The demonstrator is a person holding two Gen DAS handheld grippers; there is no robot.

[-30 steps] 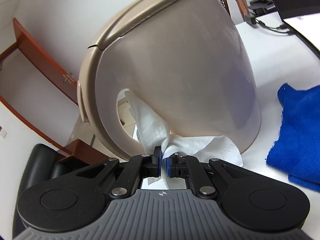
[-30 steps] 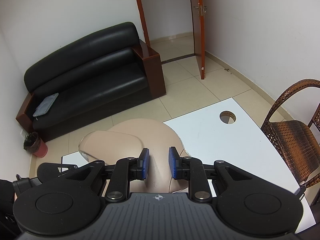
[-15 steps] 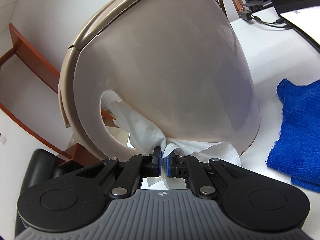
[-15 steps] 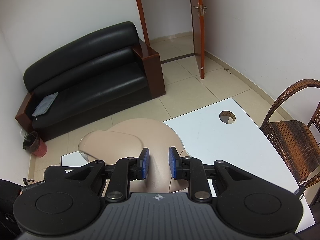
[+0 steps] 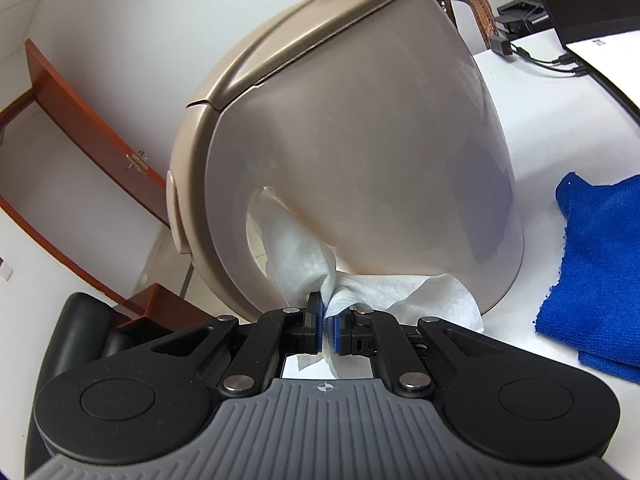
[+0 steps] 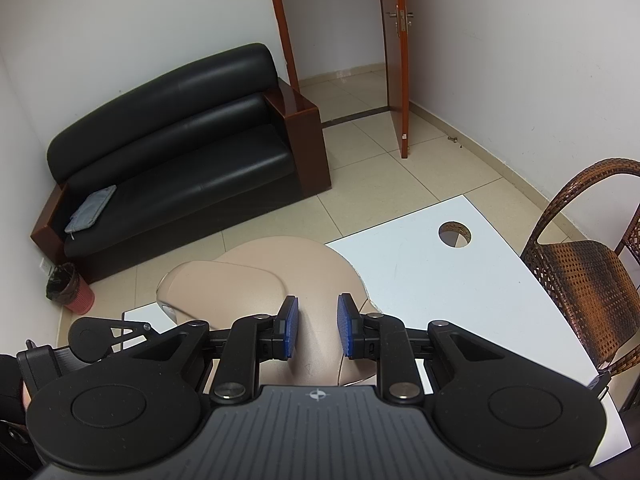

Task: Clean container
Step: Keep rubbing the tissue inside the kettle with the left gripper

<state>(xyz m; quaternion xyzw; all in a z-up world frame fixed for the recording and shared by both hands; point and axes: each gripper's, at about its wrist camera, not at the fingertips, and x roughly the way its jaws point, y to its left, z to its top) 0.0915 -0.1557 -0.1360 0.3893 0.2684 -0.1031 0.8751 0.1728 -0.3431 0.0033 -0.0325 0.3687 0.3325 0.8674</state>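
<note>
The beige container (image 5: pixel 352 168), a lidded kettle-shaped vessel, stands on the white desk (image 5: pixel 560 120) and serves as the landmark here. In the left wrist view it fills most of the frame, its body leaning, its lid seam running up toward the top edge. The left tool (image 5: pixel 327 320) sits right at the foot of the container, its blue pads closed tight on a crumpled white paper towel (image 5: pixel 304 264). One part of the towel reaches up through the handle opening on the container's left side and lies against the body wall; another part spreads flat on the desk at the container's base. To the right of the container, apart from it, a blue cloth (image 5: pixel 596 280) lies bunched on the desk. Behind the container, at the far right, black cables (image 5: pixel 536 54) trail across the desk.

In the right wrist view the container (image 6: pixel 272 276) is seen from above, its lid just beyond the right tool (image 6: pixel 318 326). That tool hangs over the container with its blue pads parted and nothing between them. Right of the container the desk (image 6: pixel 460 288) shows a round cable hole (image 6: pixel 455 234), and a wicker chair (image 6: pixel 584 272) stands past the desk edge. Beyond the container, on the tiled floor, stands a black sofa (image 6: pixel 180 136).
</note>
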